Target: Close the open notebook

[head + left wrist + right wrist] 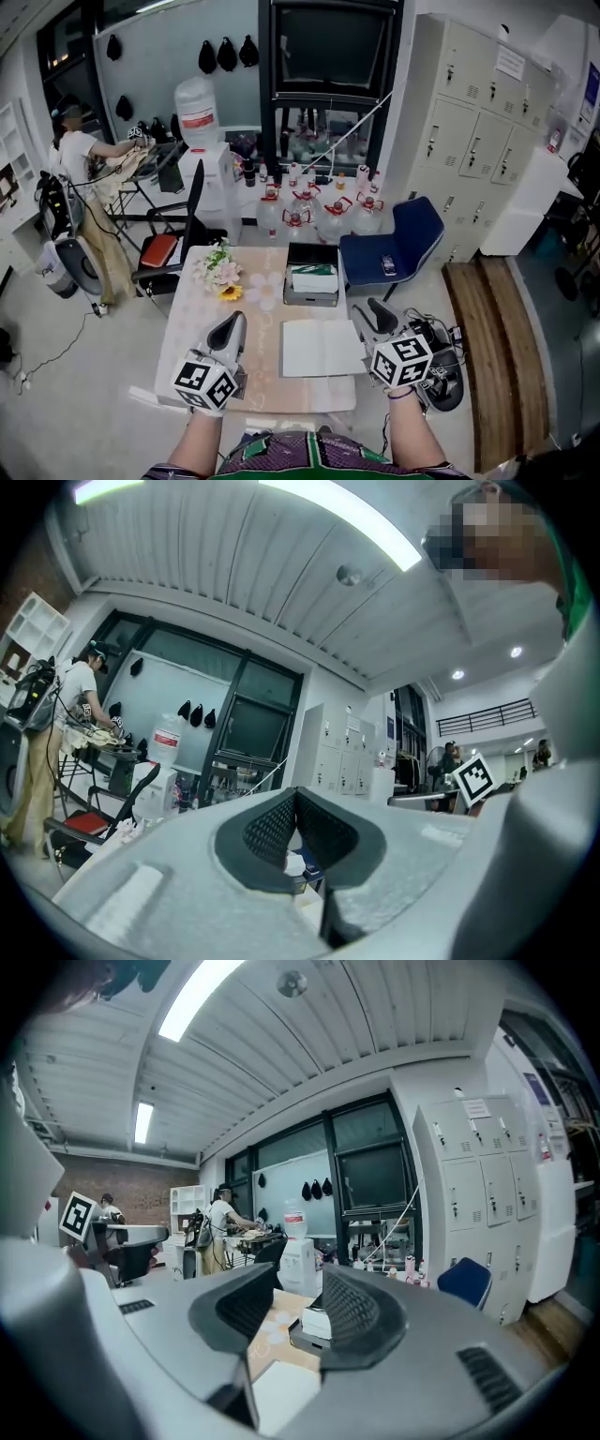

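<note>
The white notebook (322, 348) lies flat on the table (202, 323), near its front right part; I cannot tell whether it is open or closed. My right gripper (380, 314) hovers just right of the notebook, over the table's right edge, with its jaws apart and nothing between them. In the right gripper view (298, 1302) a white corner of the notebook (281, 1393) shows low between the jaws. My left gripper (232, 330) hangs over the table left of the notebook. In the left gripper view (296, 799) its pads meet at the tips and hold nothing.
A grey box (312, 277) with a white and green pack stands behind the notebook. A bunch of flowers (217, 272) lies at the back left of the table. A blue chair (394, 246), a black chair (173, 248) and water bottles (319, 217) stand beyond. A person (84, 187) works far left.
</note>
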The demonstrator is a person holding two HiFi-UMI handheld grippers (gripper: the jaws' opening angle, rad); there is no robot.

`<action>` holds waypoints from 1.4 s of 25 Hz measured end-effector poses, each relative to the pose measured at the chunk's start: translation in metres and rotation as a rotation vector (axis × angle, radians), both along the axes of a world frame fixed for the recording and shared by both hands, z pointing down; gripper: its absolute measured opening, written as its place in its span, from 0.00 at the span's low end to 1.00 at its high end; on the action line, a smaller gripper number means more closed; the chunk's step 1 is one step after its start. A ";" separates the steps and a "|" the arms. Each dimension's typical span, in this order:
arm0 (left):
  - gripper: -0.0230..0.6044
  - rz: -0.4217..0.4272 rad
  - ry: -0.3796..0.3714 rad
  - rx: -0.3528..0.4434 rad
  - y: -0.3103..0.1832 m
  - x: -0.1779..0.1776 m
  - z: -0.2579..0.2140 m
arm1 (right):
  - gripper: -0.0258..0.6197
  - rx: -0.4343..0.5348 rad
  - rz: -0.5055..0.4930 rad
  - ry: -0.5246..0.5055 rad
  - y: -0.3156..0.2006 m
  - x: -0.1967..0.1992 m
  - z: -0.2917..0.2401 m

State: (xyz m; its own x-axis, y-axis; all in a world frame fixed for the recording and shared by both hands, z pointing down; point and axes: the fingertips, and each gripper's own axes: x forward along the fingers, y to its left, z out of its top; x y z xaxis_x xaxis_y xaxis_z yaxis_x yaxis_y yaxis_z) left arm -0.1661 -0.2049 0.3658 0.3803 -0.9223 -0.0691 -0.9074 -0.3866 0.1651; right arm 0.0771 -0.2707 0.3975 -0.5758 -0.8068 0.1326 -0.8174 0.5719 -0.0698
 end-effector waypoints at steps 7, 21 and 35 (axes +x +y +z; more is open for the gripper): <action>0.06 -0.001 0.005 -0.025 0.002 0.009 0.011 | 0.27 -0.104 -0.024 -0.005 -0.007 0.005 0.038; 0.06 -0.069 0.008 -0.073 -0.006 0.031 0.038 | 0.27 -0.219 -0.131 -0.008 -0.022 0.017 0.088; 0.06 -0.114 -0.027 -0.104 -0.001 0.083 0.058 | 0.27 -0.321 -0.191 0.003 -0.029 0.055 0.155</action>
